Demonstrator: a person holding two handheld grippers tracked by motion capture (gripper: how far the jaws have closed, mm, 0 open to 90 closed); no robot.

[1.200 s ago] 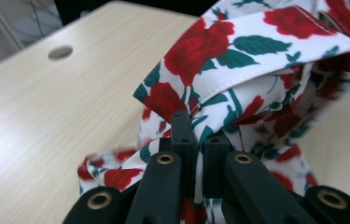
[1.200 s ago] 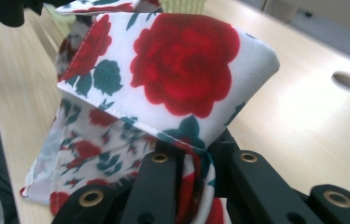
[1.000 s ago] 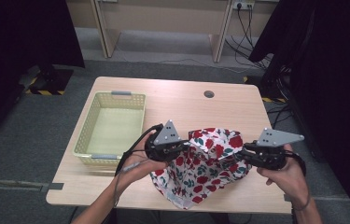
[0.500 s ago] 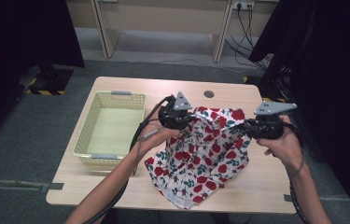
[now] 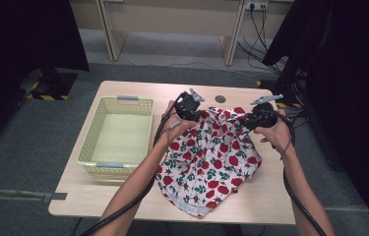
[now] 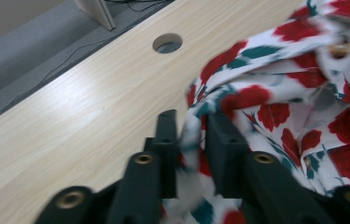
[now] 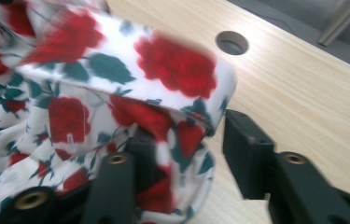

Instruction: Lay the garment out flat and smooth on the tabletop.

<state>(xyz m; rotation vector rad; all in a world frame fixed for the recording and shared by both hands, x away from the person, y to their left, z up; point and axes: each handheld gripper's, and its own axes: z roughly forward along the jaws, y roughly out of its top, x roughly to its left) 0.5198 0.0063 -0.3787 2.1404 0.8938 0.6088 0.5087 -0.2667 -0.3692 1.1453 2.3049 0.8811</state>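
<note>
Since the earlier frames I see both hands carry the far edge of the rose-print cloth (image 5: 210,157) toward the table's (image 5: 138,93) back, spreading it flat right of the yellow basket (image 5: 118,133). My left gripper (image 5: 195,114) has just been opening, cloth loose between its jaws. My right gripper (image 5: 247,121) has also been opening, with a fold draped across one jaw.
</note>
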